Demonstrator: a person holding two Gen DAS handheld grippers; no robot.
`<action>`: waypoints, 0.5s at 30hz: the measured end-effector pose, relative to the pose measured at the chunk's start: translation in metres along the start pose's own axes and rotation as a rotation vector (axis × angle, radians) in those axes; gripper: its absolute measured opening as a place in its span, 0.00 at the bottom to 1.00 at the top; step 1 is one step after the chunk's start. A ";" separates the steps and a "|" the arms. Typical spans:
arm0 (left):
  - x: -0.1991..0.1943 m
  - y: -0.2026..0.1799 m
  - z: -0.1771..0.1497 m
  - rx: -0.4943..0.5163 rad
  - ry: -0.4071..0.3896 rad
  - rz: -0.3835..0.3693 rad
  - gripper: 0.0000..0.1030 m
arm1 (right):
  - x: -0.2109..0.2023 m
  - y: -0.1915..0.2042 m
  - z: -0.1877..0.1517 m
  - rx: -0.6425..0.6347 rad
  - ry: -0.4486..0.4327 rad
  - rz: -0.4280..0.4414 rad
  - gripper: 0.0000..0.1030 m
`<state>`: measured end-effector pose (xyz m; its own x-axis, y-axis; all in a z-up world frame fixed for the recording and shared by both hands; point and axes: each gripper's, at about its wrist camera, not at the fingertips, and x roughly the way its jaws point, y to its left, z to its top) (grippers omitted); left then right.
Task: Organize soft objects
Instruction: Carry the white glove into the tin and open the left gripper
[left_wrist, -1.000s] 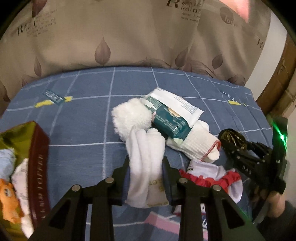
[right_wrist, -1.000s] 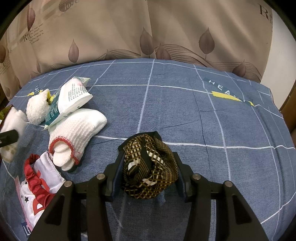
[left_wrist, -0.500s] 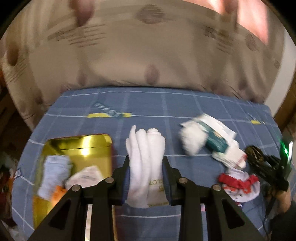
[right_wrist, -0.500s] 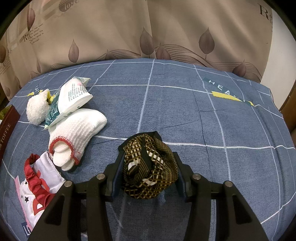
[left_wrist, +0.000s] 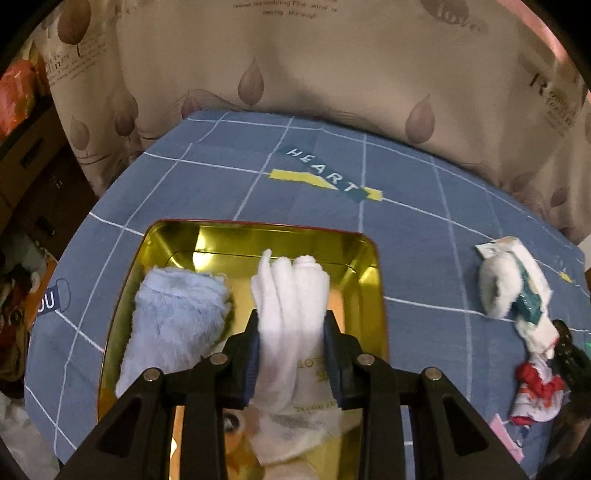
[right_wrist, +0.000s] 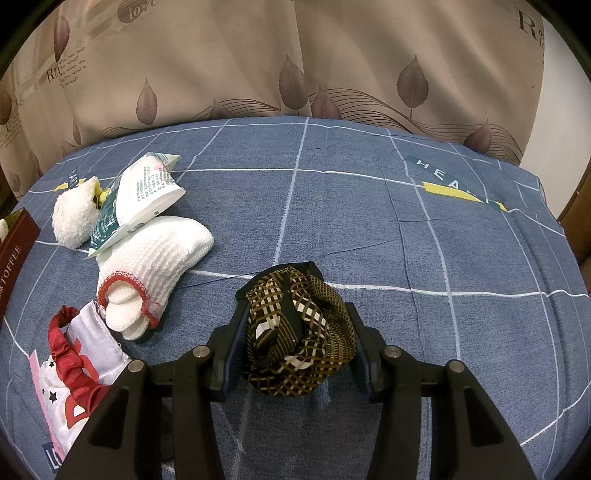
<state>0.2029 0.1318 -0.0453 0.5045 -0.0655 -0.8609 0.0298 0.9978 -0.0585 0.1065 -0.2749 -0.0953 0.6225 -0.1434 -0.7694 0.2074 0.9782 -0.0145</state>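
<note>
A: What does the left gripper (left_wrist: 291, 349) hold?
B: A soft white rolled sock (left_wrist: 291, 314), pinched at lower centre over the shiny gold tin (left_wrist: 369, 295); a fluffy blue cloth (left_wrist: 173, 325) lies inside, left.

A: The right gripper (right_wrist: 297, 343)?
B: It clamps a crumpled brown checked cloth (right_wrist: 299, 332), possibly a scarf, low on the blue bedsheet (right_wrist: 369, 221).

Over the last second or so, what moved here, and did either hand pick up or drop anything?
The left gripper carried its white sock bundle sideways, away from the pile on the blue cloth, and now holds it above the gold tin, beside the light blue fluffy cloth inside. Nothing was picked up or released. The right gripper stayed put, still clamped on the brown checked cloth.
</note>
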 end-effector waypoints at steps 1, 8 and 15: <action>0.004 0.001 0.002 -0.002 0.003 0.003 0.30 | 0.000 0.000 0.000 -0.001 0.000 -0.001 0.45; 0.019 0.004 0.010 -0.003 0.021 0.038 0.40 | 0.000 0.000 0.000 -0.001 0.000 -0.001 0.45; 0.019 0.006 0.012 0.011 0.014 0.034 0.54 | 0.000 0.000 0.000 -0.002 0.000 -0.002 0.45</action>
<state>0.2230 0.1368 -0.0560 0.4929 -0.0319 -0.8695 0.0225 0.9995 -0.0240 0.1063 -0.2750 -0.0958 0.6218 -0.1450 -0.7696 0.2071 0.9782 -0.0169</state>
